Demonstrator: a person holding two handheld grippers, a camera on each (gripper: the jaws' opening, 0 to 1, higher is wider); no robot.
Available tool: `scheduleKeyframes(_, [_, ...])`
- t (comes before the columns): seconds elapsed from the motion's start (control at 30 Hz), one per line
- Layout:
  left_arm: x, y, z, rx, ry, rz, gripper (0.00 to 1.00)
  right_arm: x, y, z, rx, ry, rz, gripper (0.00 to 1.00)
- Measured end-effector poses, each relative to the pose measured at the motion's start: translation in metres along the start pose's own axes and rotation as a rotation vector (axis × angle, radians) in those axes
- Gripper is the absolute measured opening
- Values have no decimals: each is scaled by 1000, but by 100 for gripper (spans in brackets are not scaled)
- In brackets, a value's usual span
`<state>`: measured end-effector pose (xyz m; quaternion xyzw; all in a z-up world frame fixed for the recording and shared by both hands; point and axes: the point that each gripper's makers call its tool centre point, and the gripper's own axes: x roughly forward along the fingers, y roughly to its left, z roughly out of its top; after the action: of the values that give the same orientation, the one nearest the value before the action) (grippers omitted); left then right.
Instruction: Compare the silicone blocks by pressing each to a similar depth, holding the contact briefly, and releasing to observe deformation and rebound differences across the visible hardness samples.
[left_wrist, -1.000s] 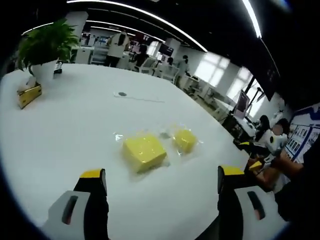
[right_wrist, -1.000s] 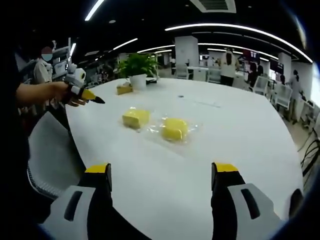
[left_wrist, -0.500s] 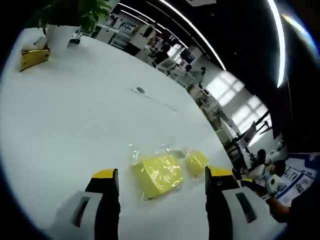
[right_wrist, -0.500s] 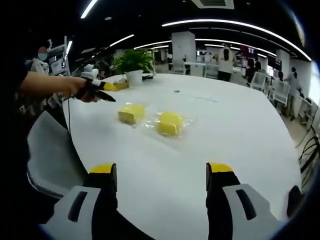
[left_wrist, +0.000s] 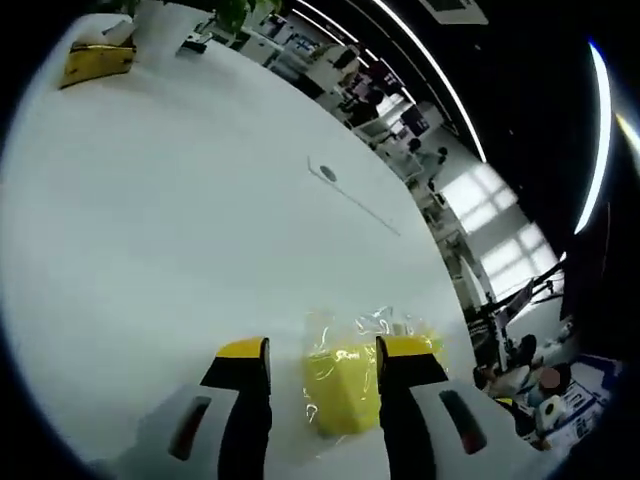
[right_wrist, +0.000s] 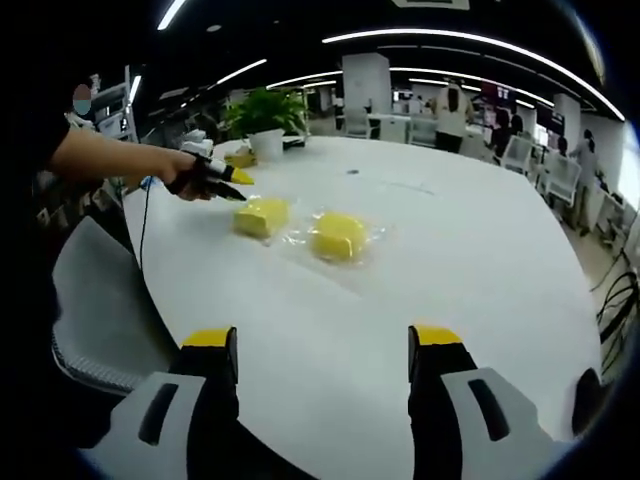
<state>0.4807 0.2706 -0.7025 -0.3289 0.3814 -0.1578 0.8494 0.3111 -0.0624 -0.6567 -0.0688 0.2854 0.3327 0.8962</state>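
White table (left_wrist: 150, 220) — left tongs (left_wrist: 318, 352) straddle yellow block (left_wrist: 345, 390), lengthwise.

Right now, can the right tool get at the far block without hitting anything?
Probably yes. The right tool is open and back from both blocks, with bare table ahead. The near block lies beside the far block, not in front; the left tool already crowds it.
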Motion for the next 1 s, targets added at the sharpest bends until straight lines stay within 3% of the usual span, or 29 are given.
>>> scheduleKeyframes(0.2, [11,3,1,-7,2,-8,22,-1,-7,-2,0,12,-15,62])
scheduleKeyframes(0.3, [14,2,7,-62,-28,-28,19,0,-9,-5,7,21,-18,61])
scheduleKeyframes(0.5, [22,9,4,-92,-17,-23,15,3,-8,-8,-1,38,-17,60])
scheduleKeyframes(0.6, [23,3,4,-137,-33,-64,8,3,-11,-8,-16,44,-26,60])
scheduleKeyframes(0.7, [22,-3,6,-68,-47,-98,0,4,-13,-8,-13,45,-28,59])
scheduleKeyframes(0.83, [21,-16,7,-52,-72,-143,0,7,-12,-10,-21,58,-25,58])
scheduleKeyframes(1.0, [13,-37,11,81,-97,-194,0,7,-12,-9,-43,64,-23,57])
